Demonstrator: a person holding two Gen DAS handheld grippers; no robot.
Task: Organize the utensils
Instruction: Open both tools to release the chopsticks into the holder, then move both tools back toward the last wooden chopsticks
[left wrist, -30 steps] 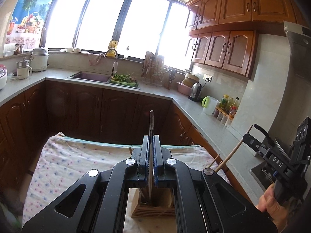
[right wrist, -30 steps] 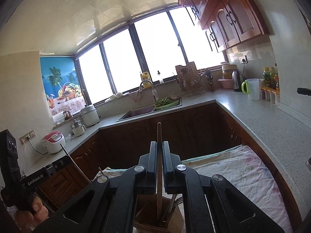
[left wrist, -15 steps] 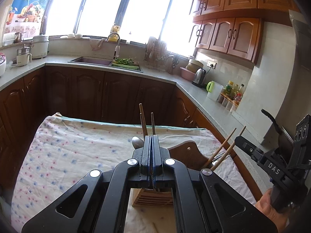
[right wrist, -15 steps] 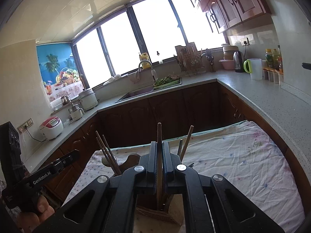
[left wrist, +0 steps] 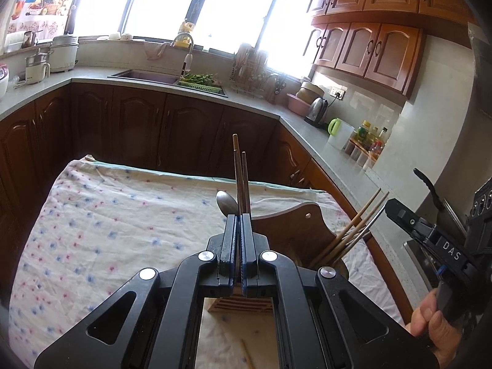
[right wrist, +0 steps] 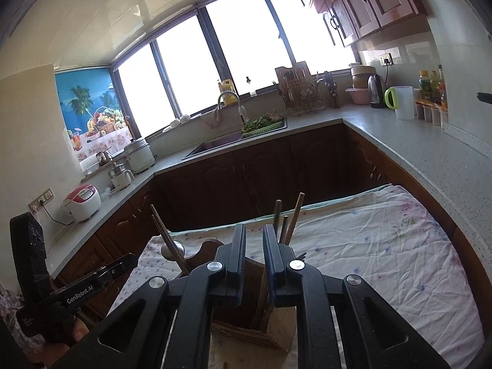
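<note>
Far behind the wooden holder (left wrist: 295, 230), on the counter: one green basket (left wrist: 200, 81), filled with leafy greens.

Left gripper (left wrist: 239, 224): hangs directly above the left part of the wooden holder, pads pressed almost fully together. Cannot tell whether one stick is pinched between them, since the sticks rise right behind the tips.

Wooden holder: stands upright on the flowered cloth (left wrist: 107, 230), with a tall back board and a slatted base. Shows two parts, side by side.

Left part of the holder: keeps one spoon (left wrist: 227, 204), bowl upward, and chopsticks (left wrist: 236, 169) standing nearly upright beside it. Counts two clearly in the right wrist view, perhaps three in the left wrist view.

Right part of the holder: keeps a bundle of leaning sticks (left wrist: 356, 224), some wooden and some metal-looking. Counts three tips in the right wrist view, more in the left wrist view; exact number not clear. Contains also one fork (right wrist: 303, 255), only the tines showing.

Just in front of the holder, on the cloth: one loose chopstick (left wrist: 247, 353), lying flat.

Right gripper (right wrist: 254, 240): hangs above the right part of the holder, jaws opening, a clear gap between the pads. Presses on nothing; only the wood of the holder appears through the gap.
</note>
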